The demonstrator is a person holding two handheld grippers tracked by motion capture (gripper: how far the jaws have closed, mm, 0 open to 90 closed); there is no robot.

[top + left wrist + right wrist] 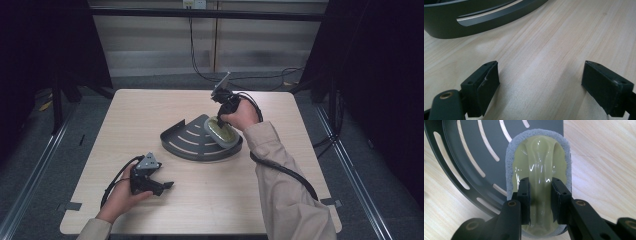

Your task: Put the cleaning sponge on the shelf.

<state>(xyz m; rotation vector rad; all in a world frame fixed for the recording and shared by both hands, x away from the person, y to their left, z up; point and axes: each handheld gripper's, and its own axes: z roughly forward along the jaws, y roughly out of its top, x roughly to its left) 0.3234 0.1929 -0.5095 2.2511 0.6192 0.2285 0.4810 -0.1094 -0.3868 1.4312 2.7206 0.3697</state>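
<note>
- We have the right gripper point(540, 202) clamped on the raised middle ridge of an oval scrubbing pad point(539, 165), with a glossy pale yellow-green plastic top and a grey spongy rim.
- We judge the picking up done: the pad is in our grip and carried to the dark grey, quarter-round metal corner shelf point(192, 142) with long curved slots in its floor.
- The pad sits over the right end of that shelf, partly above its slotted floor and partly past its straight edge, over the pale wooden table point(150, 107). We cannot tell whether its underside touches the shelf.
- What we think is left: lowering the pad fully onto the shelf floor, further in from the straight edge, then letting go.
- Our left gripper point(162, 184) rests low on the table, in front of the shelf and to its left, its jaws wide apart with nothing between them.
- In the left gripper view the shelf's low curved wall point(474, 22) lies ahead of those jaws, apart from them.
- The pad's top looks smooth and slippery, so our hold depends on the ridge.
</note>
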